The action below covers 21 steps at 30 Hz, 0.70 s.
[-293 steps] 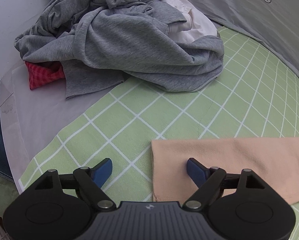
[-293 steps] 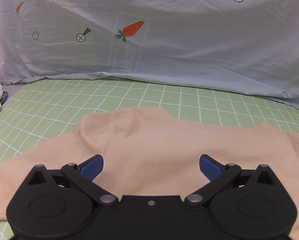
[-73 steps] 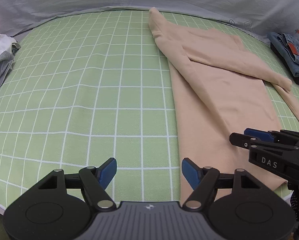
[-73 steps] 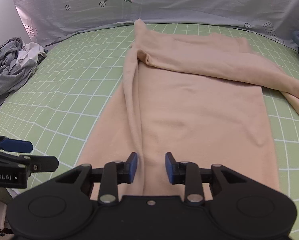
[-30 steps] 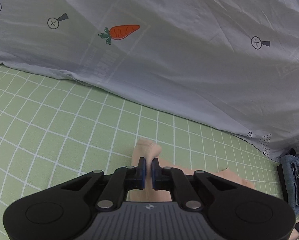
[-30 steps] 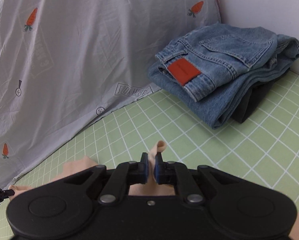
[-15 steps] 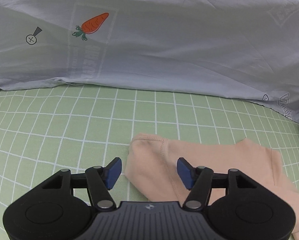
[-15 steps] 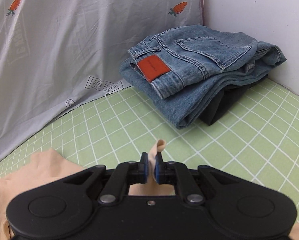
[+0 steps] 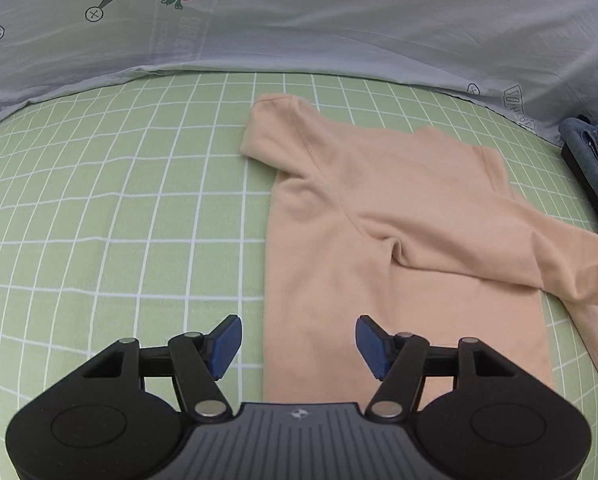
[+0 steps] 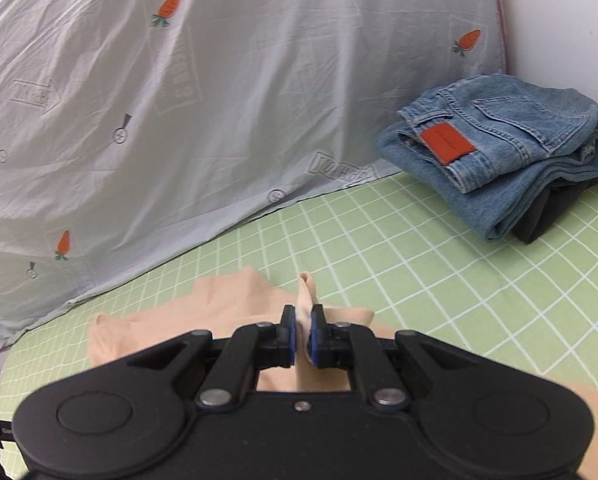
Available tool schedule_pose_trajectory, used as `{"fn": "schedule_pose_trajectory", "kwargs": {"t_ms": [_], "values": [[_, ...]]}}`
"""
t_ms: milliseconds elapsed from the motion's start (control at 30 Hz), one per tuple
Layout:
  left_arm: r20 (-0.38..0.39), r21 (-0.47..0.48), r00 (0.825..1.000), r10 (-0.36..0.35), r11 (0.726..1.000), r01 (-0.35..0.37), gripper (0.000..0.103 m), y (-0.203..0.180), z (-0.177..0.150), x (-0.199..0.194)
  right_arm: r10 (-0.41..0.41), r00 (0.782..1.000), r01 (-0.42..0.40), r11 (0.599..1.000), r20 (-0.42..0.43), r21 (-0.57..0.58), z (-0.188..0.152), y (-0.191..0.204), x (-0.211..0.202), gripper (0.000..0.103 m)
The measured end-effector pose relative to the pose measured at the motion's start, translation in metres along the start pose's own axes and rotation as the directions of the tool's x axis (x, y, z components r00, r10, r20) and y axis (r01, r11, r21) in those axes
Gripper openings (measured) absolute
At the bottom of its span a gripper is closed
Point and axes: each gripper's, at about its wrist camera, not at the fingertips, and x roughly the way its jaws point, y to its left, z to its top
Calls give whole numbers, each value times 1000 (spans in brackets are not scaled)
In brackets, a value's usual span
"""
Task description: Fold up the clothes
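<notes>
A peach long-sleeved top point(image 9: 379, 216) lies on the green checked sheet point(image 9: 99, 200), its body running toward me and one sleeve folded across to the right. My left gripper point(image 9: 297, 346) hovers open over the garment's left edge, and its blue pads point(image 9: 225, 340) hold nothing. In the right wrist view my right gripper point(image 10: 303, 334) is shut on a pinched fold of the peach top point(image 10: 306, 292), lifted a little off the sheet point(image 10: 419, 264). The rest of the garment under that gripper is hidden by its body.
A pale grey bedcover with carrot prints point(image 10: 179, 120) rises behind the sheet. Folded blue jeans point(image 10: 511, 152) on a dark garment sit at the far right, also at the left view's right edge as jeans point(image 9: 595, 160). A white wall stands behind them.
My left gripper let go of the peach fabric, opened wide and drew back from the bedcover, so the whole top shows. My right gripper stayed shut on its fold and shifted left.
</notes>
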Motion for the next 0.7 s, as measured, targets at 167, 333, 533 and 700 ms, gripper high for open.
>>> {"fn": "schedule_pose_trajectory", "kwargs": {"t_ms": [167,333,533,700], "values": [[-34,82,999,-22,996,25,64,-15,-40,-13,121,978,-140,984,-168,-108,-39,42,-3,8],[-27,87,999,-36,995,39,64,-23,-57,-27,104,918,-171,974,-384,-146,-82,58,2,26],[-7,47,998,-63,997,63,64,-39,-59,-30,-10,974,-32,983,-227,-181,-66,29,-28,92],[16,56,994,-112,992,111,65,-70,-56,-28,-272,945,226,944,-182,-239,-63,-21,-23,100]]}}
